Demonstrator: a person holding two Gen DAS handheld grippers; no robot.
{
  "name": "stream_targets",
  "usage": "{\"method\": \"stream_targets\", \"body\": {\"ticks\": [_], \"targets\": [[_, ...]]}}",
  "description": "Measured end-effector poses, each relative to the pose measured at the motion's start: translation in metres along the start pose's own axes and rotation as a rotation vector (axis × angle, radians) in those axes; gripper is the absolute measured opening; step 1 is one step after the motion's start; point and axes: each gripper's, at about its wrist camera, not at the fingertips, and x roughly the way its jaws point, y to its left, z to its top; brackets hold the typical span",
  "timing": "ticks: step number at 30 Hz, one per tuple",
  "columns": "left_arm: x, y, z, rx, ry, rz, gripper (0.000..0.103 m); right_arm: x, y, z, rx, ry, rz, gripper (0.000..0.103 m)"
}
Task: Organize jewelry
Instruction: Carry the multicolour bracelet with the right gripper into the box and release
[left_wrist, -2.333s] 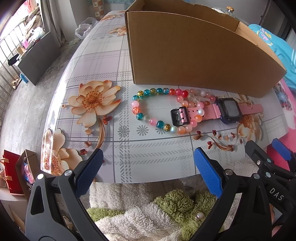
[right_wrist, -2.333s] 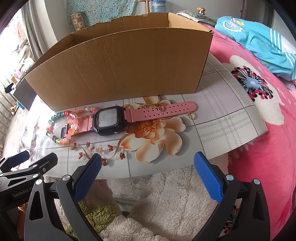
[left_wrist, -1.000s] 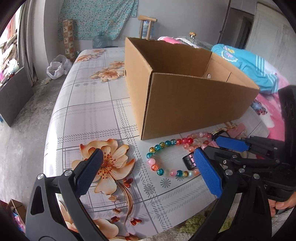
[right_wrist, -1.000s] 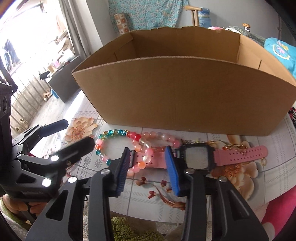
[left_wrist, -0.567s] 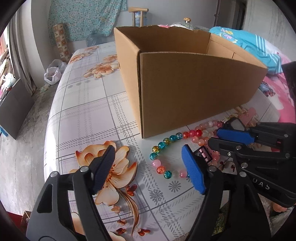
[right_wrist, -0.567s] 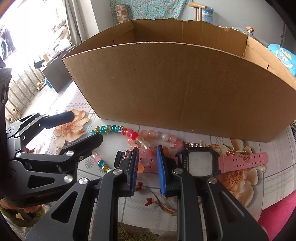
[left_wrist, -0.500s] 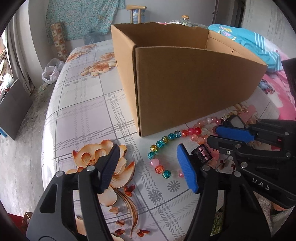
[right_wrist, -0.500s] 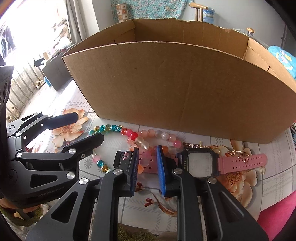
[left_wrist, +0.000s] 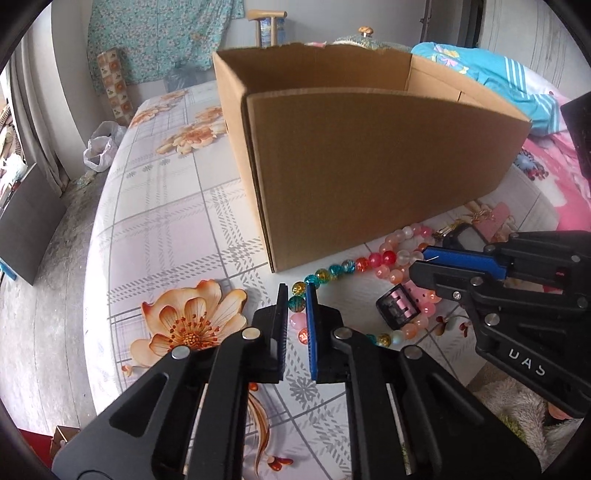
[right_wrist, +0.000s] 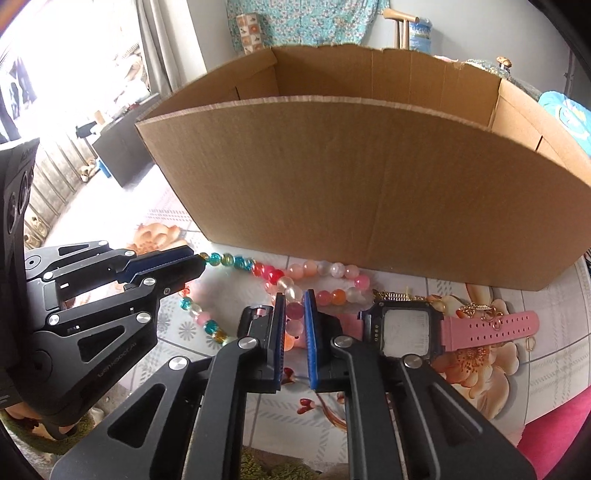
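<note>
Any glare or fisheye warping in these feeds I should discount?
Right wrist view: window area at upper left is blown out, and the cardboard box rim bows upward from fisheye. Left wrist view: evenly lit, no glare; box edges curve too, corners vignetted black.

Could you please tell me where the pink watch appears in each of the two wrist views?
Left wrist view: the pink watch lies at right of centre, mostly hidden behind the right gripper; its buckle end shows.
Right wrist view: it lies at lower right, face and holed strap plain, just right of the right gripper.
Shared landmark: the cardboard box, standing right behind it in both views.
</note>
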Motion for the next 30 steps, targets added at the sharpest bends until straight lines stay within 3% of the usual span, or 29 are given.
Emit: {"method": "stream_targets", "body": {"ticks": [6, 14, 18, 22, 24, 30], "targets": [[-0.035, -0.001, 0.002, -0.019, -0.056, -0.023, 0.008, -0.025, -0.005, -0.004, 0.006, -0.066, 0.039, 0.01], [-0.094, -0.017, 0.024, -0.013, -0.193, -0.074, 0.008, -0.078, -0.015, -0.001, 0.014, -0.211, 0.093, 0.01], [-0.12, -0.028, 0.054, 0.039, -0.298, -0.074, 0.008, -0.107, -0.028, 0.025, -0.005, -0.31, 0.125, 0.01], [-0.128, -0.037, 0.096, 0.082, -0.365, -0.056, 0.008, -0.118, -0.047, 0.078, -0.028, -0.366, 0.161, 0.01], [-0.117, -0.038, 0.12, 0.095, -0.356, -0.047, 0.008, -0.112, -0.057, 0.105, -0.029, -0.341, 0.18, 0.01], [-0.053, -0.029, 0.183, 0.084, -0.172, -0.023, 0.008, -0.03, -0.082, 0.184, 0.005, -0.066, 0.247, 0.01]]}}
